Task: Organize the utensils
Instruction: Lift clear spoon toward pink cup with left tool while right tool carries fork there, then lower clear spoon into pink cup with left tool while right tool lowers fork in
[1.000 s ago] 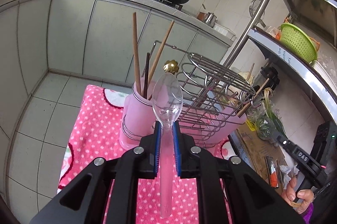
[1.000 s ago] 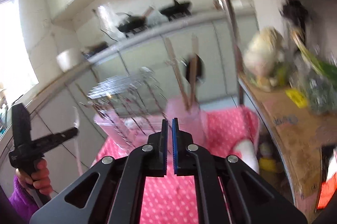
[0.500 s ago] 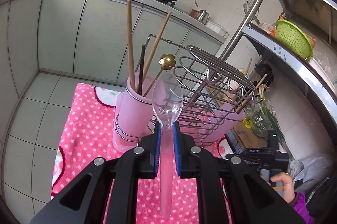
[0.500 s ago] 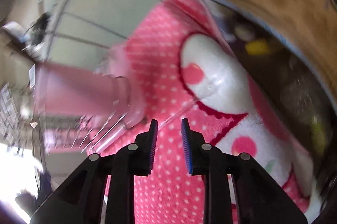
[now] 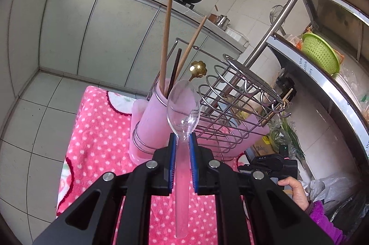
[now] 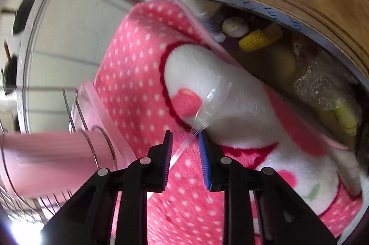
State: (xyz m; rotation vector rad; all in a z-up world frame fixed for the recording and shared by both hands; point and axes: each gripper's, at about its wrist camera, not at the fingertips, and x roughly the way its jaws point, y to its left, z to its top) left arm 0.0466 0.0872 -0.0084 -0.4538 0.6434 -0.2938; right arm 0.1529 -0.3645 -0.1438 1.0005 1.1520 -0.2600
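Clear plastic spoon [image 5: 183, 104] clenched in left tool [image 5: 183, 148], bowl up before pink holder [image 5: 150, 125], handle end cut off below, right tool [image 6: 184, 148] just parted, straddling second clear utensil [image 6: 207, 111] on pink dotted cloth [image 6: 129, 74], its shape hard to make out, pads' contact unclear.

Ahead of the spoon [image 5: 183, 104], the pink cup [image 5: 151, 120] is crowded by upright chopsticks [image 5: 165, 44] and flanked by the wire rack [image 5: 239, 104], while bare pink cloth [image 5: 96, 129] left of the cup offers open passage.
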